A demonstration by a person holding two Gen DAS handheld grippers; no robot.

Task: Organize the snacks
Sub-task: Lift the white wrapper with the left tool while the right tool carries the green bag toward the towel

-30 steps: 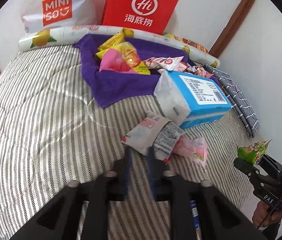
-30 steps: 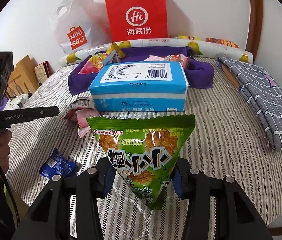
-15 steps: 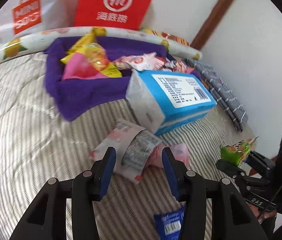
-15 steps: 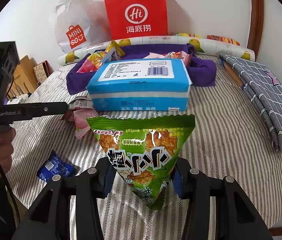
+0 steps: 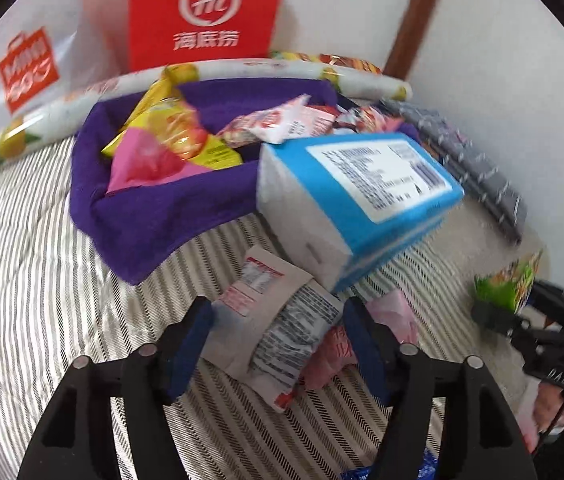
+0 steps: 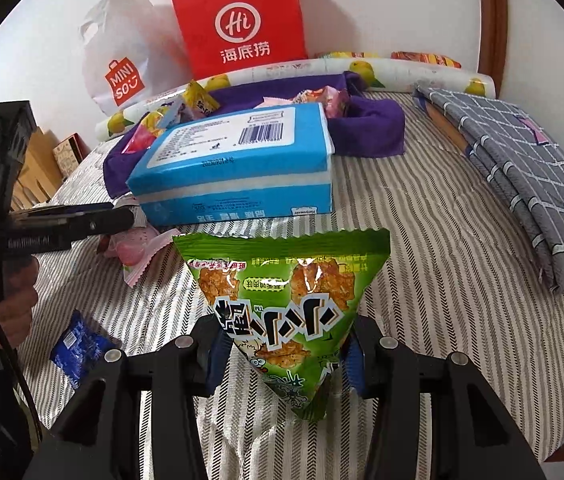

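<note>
Left wrist view: my left gripper [image 5: 277,344] was opening its jaws around the grey sachet [image 5: 269,320] on the bed [image 5: 33,280]; my right gripper [image 6: 282,360] pinched the green snack bag [image 6: 286,300] for sorting.

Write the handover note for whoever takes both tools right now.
Left tool: jaws opening over the grey-and-white packet; nothing gripped.
Right tool: shut on the green snack bag, held above the striped bed.
Done: several snacks lie in the purple cloth.
Left: the green bag, the grey-and-white packet, the pink packet and the blue packet, loose beside the blue box.
</note>
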